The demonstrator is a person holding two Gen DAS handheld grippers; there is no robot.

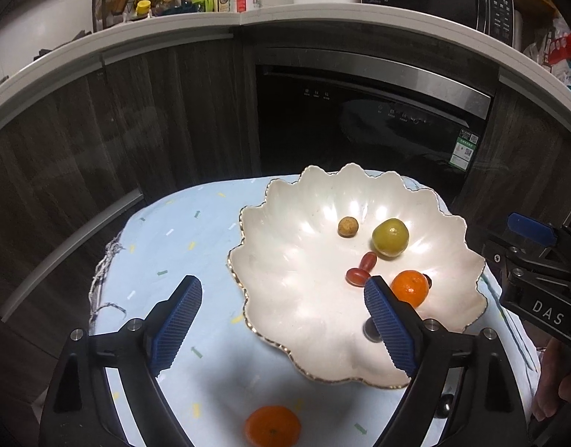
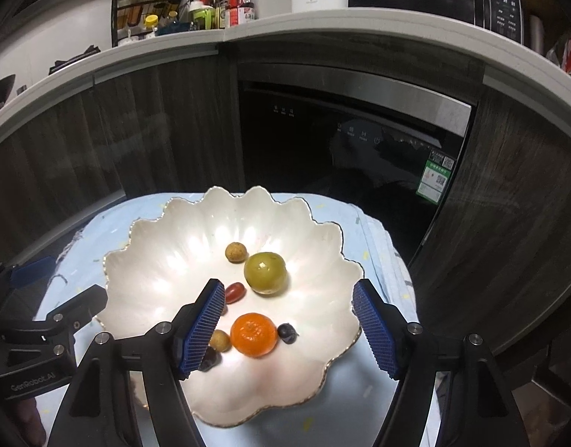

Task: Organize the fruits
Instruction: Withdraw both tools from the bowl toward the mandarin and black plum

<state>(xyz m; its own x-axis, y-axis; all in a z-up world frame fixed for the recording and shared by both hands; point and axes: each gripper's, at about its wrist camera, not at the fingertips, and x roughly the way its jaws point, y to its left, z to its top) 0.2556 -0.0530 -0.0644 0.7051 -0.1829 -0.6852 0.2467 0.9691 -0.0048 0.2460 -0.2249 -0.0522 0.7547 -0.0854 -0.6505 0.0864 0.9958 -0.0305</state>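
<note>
we hold both grippers wide and empty above the scalloped dish [image 2: 144, 260]: left gripper [image 1: 283, 322], right gripper [image 2: 289, 329]. most fruit sits gathered inside it; one mandarin [image 1: 272, 426] waits outside on the worktop [image 1: 181, 231], probably next.

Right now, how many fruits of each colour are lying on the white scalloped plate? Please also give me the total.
orange fruit: 1
green fruit: 1
red fruits: 2
tan fruits: 2
dark fruits: 2
Total on the plate: 8
</note>
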